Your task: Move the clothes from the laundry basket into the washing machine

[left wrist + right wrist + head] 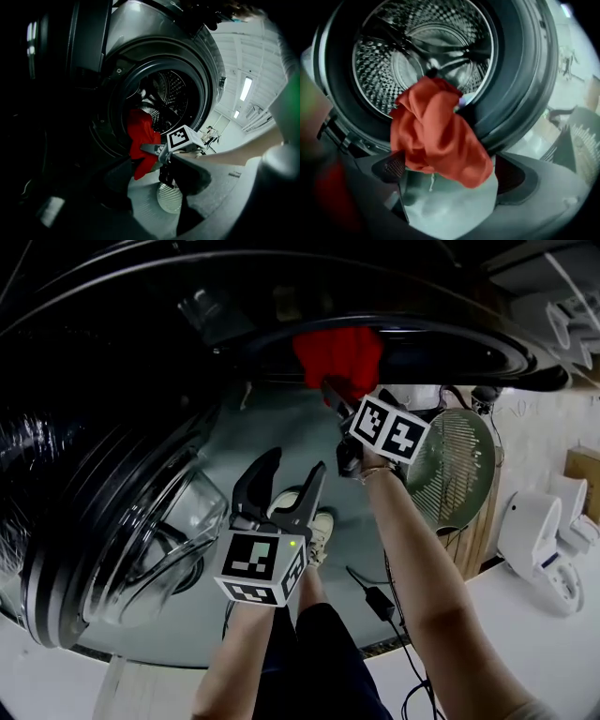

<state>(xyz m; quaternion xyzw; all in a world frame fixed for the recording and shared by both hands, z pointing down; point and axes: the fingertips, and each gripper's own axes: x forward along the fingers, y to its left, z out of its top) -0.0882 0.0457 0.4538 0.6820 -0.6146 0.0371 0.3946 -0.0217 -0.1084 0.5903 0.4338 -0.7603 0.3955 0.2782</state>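
A red garment hangs over the lower rim of the washing machine's drum, half inside and half out. My right gripper is right at it, jaws spread wide, with the cloth's lower fold sagging between them. From the head view the red garment sits at the drum mouth, with the right gripper just below it. My left gripper hovers lower down over the floor, open and empty. The left gripper view shows the garment draped out of the drum, with the right gripper beside it.
The machine's round glass door stands swung open at the left. A round slatted laundry basket stands on the floor to the right of the opening. A cable and adapter lie on the floor. White appliances stand at the far right.
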